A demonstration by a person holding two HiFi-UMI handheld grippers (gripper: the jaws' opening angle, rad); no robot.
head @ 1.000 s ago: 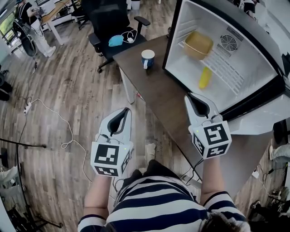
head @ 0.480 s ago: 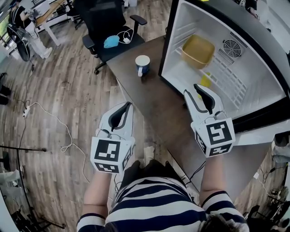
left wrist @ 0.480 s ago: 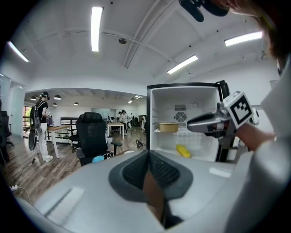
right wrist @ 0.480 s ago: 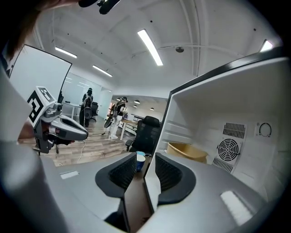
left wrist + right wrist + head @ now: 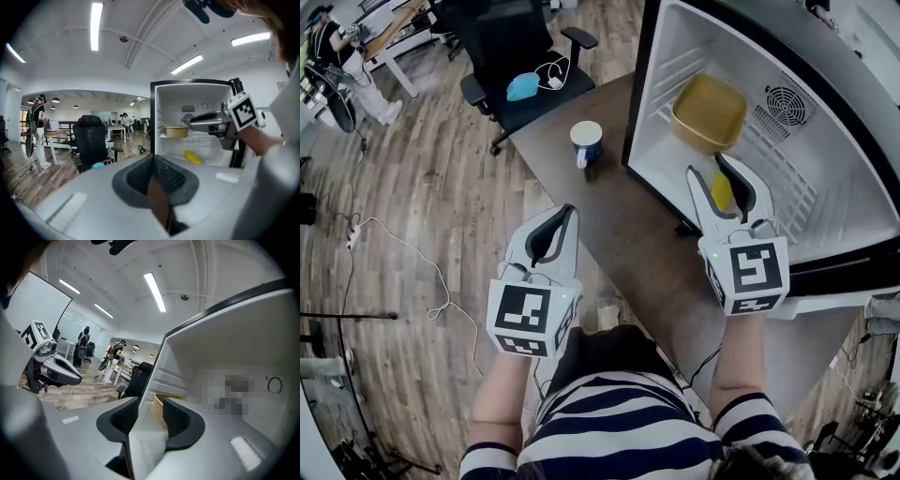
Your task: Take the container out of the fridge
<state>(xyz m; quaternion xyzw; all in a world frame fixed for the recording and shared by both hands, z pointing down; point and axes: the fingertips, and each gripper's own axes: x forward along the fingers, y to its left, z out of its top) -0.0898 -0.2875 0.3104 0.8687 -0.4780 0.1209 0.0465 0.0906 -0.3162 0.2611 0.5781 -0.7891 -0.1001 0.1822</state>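
The tan container [image 5: 710, 111] sits on the upper wire shelf of the open white fridge [image 5: 656, 84]. My right gripper [image 5: 710, 166] is at the fridge's mouth, just short of the container, its jaws opening with nothing between them. In the right gripper view the container [image 5: 158, 403] shows beyond the gap of that gripper [image 5: 151, 401]. My left gripper [image 5: 561, 212] hangs back over the table edge, shut and empty. The left gripper view, past its own jaws [image 5: 153, 159], shows the container [image 5: 176, 131] and the right gripper [image 5: 206, 119] reaching in.
A yellow banana-like item [image 5: 722, 190] lies on the fridge floor under the right gripper. A white-and-blue mug [image 5: 586, 141] stands on the brown table [image 5: 609, 202] left of the fridge. A black office chair [image 5: 511, 47] holding a blue mask stands beyond.
My right gripper has moved forward from over the table into the fridge opening, and its jaws have parted. The left gripper has barely moved.
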